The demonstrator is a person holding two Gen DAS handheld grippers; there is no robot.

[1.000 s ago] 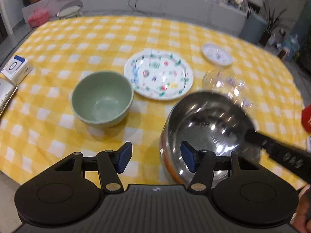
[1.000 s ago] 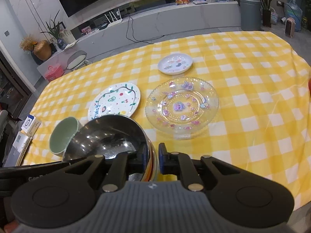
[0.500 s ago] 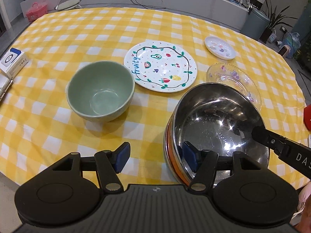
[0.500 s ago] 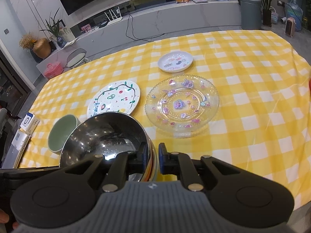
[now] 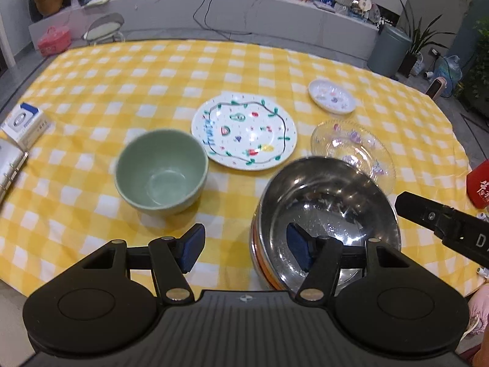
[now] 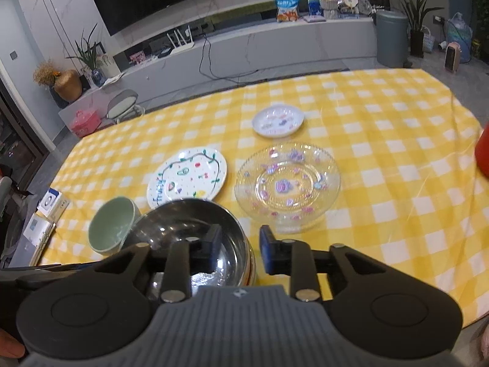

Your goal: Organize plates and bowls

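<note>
Right wrist view showed the right tongs [image 6: 240, 249] straddling the steel bowl's [image 6: 195, 223] rim, jaws just parted and clear of it. That bowl sat on the yellow-checked bench [image 6: 382, 153], just beside the green bowl [image 6: 111, 229]. Left tongs [image 5: 246, 246] stood wide apart, one pad inside the steel bowl, gripping nothing.

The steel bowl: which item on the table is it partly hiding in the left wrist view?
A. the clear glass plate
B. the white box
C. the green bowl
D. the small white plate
A: the steel bowl covers the near edge of the clear glass plate, while the other three items are fully visible.
</note>
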